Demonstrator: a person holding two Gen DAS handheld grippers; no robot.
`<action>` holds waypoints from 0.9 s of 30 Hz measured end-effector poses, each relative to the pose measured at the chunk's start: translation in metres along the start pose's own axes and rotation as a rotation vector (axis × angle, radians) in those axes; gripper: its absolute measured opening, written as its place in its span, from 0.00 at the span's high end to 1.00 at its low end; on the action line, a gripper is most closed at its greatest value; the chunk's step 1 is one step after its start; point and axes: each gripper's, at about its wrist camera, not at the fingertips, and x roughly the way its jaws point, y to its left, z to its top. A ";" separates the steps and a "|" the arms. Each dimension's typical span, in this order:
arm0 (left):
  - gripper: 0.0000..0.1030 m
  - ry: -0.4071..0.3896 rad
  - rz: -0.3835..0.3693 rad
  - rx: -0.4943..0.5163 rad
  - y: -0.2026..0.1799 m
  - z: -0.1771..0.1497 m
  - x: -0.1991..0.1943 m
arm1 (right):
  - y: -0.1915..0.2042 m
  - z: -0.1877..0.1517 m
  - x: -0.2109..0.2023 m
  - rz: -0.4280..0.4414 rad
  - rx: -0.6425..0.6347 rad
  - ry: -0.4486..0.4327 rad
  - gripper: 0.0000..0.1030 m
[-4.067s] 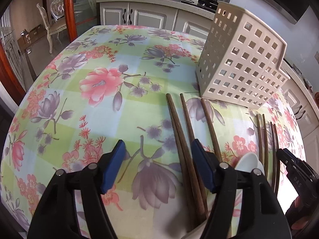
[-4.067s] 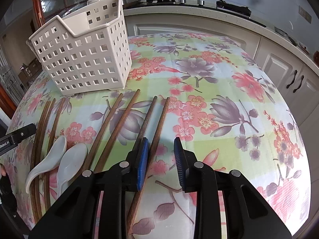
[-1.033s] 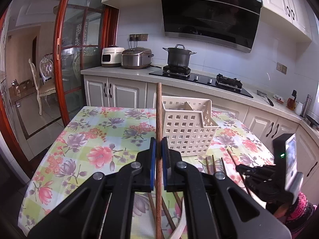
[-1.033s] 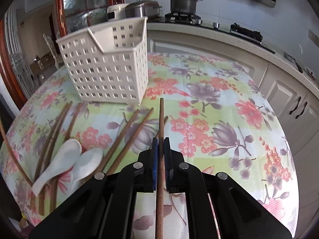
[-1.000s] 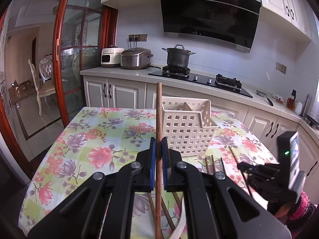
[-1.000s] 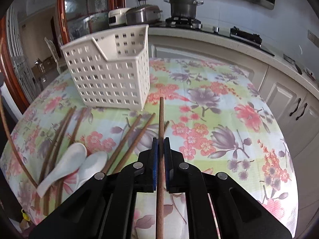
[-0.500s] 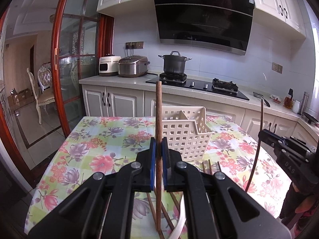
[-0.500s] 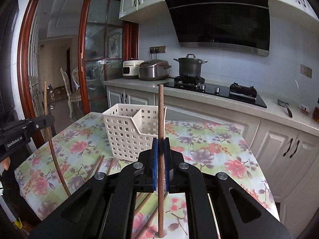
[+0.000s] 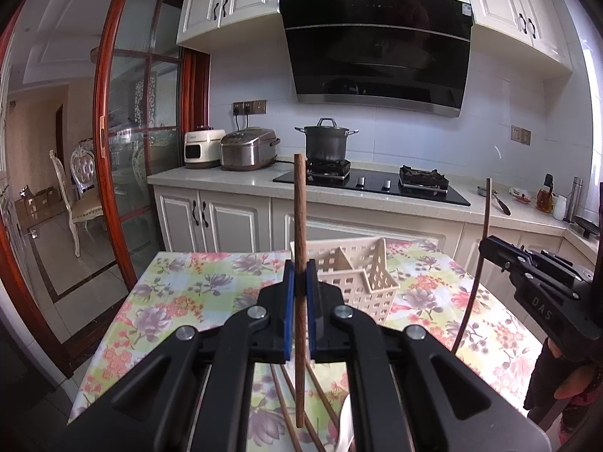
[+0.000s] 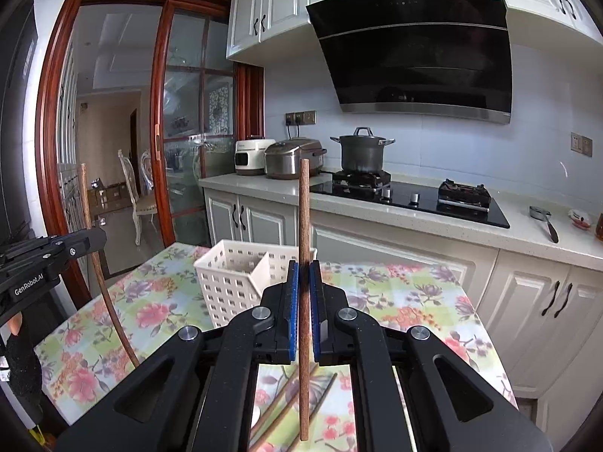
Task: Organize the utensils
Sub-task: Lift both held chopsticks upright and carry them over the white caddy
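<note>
Left wrist view: we found the left gripper (image 9: 297, 286) clamped on an upright chopstick (image 9: 299, 226), clear of the table (image 9: 181, 282). The basket (image 9: 361, 275) stood just beyond it. The right gripper (image 9: 490, 248) showed at the right edge, likewise holding a stick.

Right wrist view: the right gripper (image 10: 303, 286) was closed on its own chopstick (image 10: 303, 226), held vertical, with the basket (image 10: 233, 278) ahead to the left. Loose chopsticks (image 10: 286, 399) lay below on the table.

We judged the carry step in hand. The next move called for lining each stick over a basket compartment, lowering it in, then releasing
</note>
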 end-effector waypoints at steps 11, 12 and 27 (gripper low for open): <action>0.94 -0.067 -0.030 -0.023 -0.007 0.068 0.020 | 0.007 0.055 0.016 -0.003 -0.017 -0.129 0.94; 0.94 -0.075 -0.031 -0.025 -0.007 0.077 0.022 | 0.008 0.060 0.019 0.001 -0.021 -0.137 0.94; 0.94 -0.123 -0.026 -0.073 -0.007 0.145 0.084 | 0.002 0.094 0.100 0.053 0.055 -0.126 0.94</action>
